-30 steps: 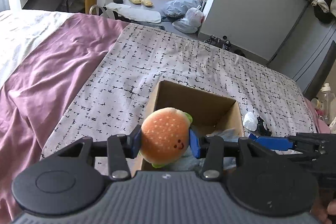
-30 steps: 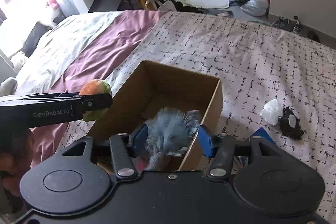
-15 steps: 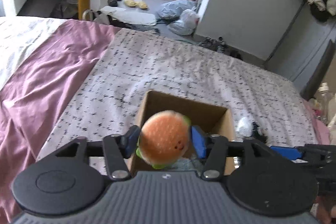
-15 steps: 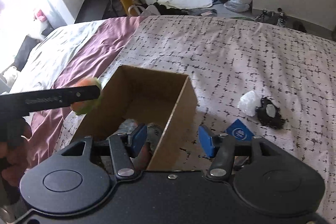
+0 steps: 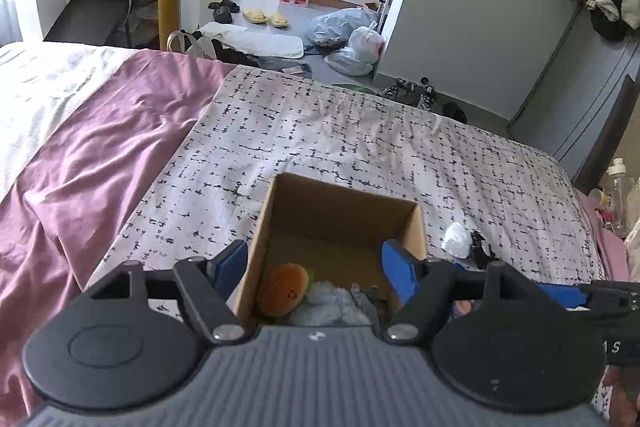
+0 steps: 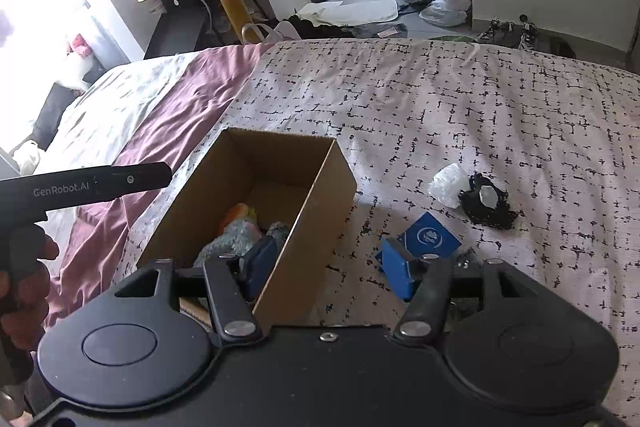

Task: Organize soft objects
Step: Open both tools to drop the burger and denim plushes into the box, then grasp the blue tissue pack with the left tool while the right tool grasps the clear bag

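1. Left wrist view. The left tool [image 5: 314,267] stands wide, its blue pads either side of the open brown cardboard box [image 5: 416,227] and holding nothing. The box rests on the bed's white bedspread with black dashes [image 5: 360,139]. Inside the box, at its near end, lies the round plush hamburger with an orange bun and a small face [image 5: 283,289], touching the pale blue-grey fuzzy plush toy [image 5: 332,307] on its right. On the bedspread to the right of the box lie a crumpled white wad [image 5: 456,239] and, just beside it, a black lacy item [image 5: 482,249]. A mauve sheet [image 5: 100,155] covers the bed to the left. The right tool [image 5: 560,294] enters from the right edge, low beside the box.

2. Right wrist view. The right tool [image 6: 328,265] is wide and holds nothing; its left pad sits inside the box [image 6: 320,195], its right pad outside, so the tool straddles the box's right wall. The hamburger [image 6: 238,214] and the fuzzy toy [image 6: 236,239] lie together on the box floor. A blue card with a round white emblem [image 6: 430,237] lies on the bedspread [image 6: 440,99] beside the right pad; the white wad [image 6: 450,179] and black lacy item [image 6: 486,203] touch each other further out. The left tool [image 6: 132,179] shows side-on, above the box's left edge.
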